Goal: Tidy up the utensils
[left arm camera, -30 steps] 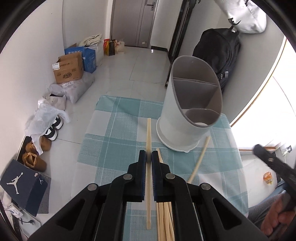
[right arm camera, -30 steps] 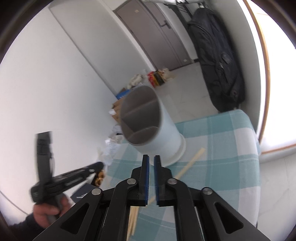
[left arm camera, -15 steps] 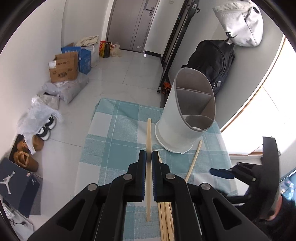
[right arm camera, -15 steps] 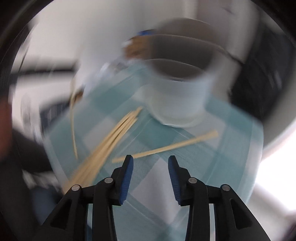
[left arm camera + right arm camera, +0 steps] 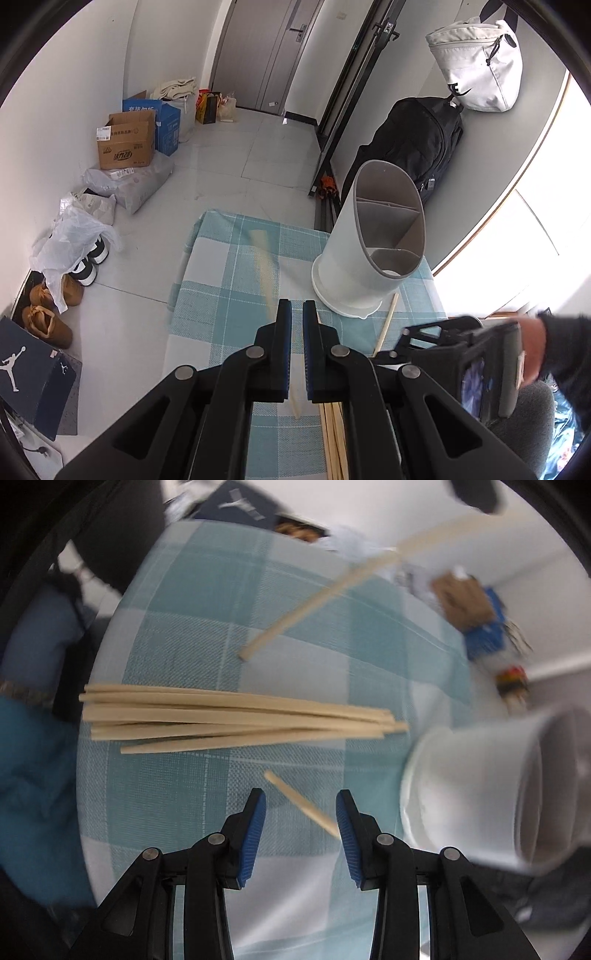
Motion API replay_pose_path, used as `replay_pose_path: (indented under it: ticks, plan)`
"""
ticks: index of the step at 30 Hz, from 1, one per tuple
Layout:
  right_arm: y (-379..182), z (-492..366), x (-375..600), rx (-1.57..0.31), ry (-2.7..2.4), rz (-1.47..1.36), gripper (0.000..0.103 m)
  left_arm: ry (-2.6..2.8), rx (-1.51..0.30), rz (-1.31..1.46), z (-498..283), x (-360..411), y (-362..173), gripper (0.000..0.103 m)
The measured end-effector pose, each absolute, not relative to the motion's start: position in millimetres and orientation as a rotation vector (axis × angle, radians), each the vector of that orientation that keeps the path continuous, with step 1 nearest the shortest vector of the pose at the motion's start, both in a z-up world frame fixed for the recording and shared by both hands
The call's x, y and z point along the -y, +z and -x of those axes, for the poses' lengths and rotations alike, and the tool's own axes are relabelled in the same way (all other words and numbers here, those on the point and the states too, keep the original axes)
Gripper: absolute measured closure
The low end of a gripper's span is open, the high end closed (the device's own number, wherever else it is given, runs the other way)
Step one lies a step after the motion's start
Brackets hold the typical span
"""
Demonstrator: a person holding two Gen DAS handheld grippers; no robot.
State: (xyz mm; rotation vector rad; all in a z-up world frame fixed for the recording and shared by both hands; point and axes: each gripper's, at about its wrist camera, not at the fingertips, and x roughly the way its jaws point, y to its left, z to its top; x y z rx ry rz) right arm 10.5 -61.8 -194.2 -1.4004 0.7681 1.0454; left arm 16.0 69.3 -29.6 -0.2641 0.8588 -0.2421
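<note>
My left gripper (image 5: 296,306) is shut on one wooden chopstick (image 5: 265,266), held tilted above the checked cloth; its free end hangs in the air in the right wrist view (image 5: 332,587). The white and grey utensil holder (image 5: 369,251) stands at the cloth's far right, its compartments showing no utensils. My right gripper (image 5: 300,794) is open and points down at the cloth, with a single loose chopstick (image 5: 303,804) lying slantwise between its fingers, untouched. A bundle of several chopsticks (image 5: 240,716) lies flat just beyond it. The right gripper (image 5: 397,345) also shows beside the holder.
The teal checked cloth (image 5: 221,295) covers a small table with its edges close on every side. On the floor to the left are shoes (image 5: 48,321), boxes (image 5: 125,142) and bags. A black backpack (image 5: 417,147) hangs behind the holder. A person's hand (image 5: 532,347) grips the right tool.
The right gripper rolled over, swung down over the cloth and went from shut to open, now straddling the loose chopstick. The left gripper rose slightly and its chopstick now leans left.
</note>
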Motion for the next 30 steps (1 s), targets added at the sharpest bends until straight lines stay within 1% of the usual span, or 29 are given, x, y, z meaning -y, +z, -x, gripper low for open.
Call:
replay_pose_path:
  ticks: [3,6,8,9,10,11,12,18,21,23,25,27,30]
  plan:
    - [-197.3,-16.7,52.0,-0.818,1.112,1.443,0.065,-0.245,-0.865,0.265,-17.6,-70.9,-30.5,0.101]
    - [-197.6,-25.9,49.6,-0.887,1.167,1.429,0.068,-0.248,-0.870,0.266,-19.8,-71.5,-31.1,0.101]
    - [-197.6,-33.0,53.0,-0.968,1.213,1.367,0.077,-0.248,-0.877,0.267,-21.6,-72.2,-32.2,0.101]
    - [-197.6,-35.5,55.0,-0.979,1.223,1.350,0.084,-0.248,-0.882,0.270,-22.4,-73.0,-33.0,0.101]
    - [-197.3,-36.6,57.2,-0.973,1.218,1.327,0.089,-0.243,-0.885,0.276,-23.1,-75.4,-34.1,0.101]
    - [-197.0,-37.3,57.2,-0.973,1.212,1.312,0.092,-0.240,-0.890,0.285,-23.8,-78.3,-35.3,0.101]
    - [-196.1,-38.8,59.9,-0.974,1.202,1.278,0.098,-0.241,-0.903,0.303,-25.2,-82.4,-37.9,0.101]
    - [-175.5,-50.9,66.7,-0.960,1.177,1.009,0.099,-0.184,-0.981,0.400,-32.1,-102.1,-56.6,0.101]
    - [-158.6,-52.9,74.9,-0.937,1.152,0.864,0.099,-0.148,-1.028,0.403,-36.3,-103.2,-64.6,0.101]
    - [-146.9,-53.7,79.3,-0.916,1.128,0.765,0.099,-0.117,-1.061,0.398,-40.3,-103.0,-71.5,0.096]
    - [-133.0,-53.6,86.1,-0.896,1.104,0.653,0.099,-0.093,-1.095,0.403,-44.0,-103.6,-79.3,0.075]
    - [-118.7,-53.2,95.9,-0.857,1.077,0.518,0.099,-0.062,-1.121,0.413,-47.1,-102.8,-88.4,0.063]
    - [-100.4,-50.9,119.0,-0.824,1.024,0.270,0.099,-0.041,-1.176,0.361,-56.4,-95.8,-99.6,0.062]
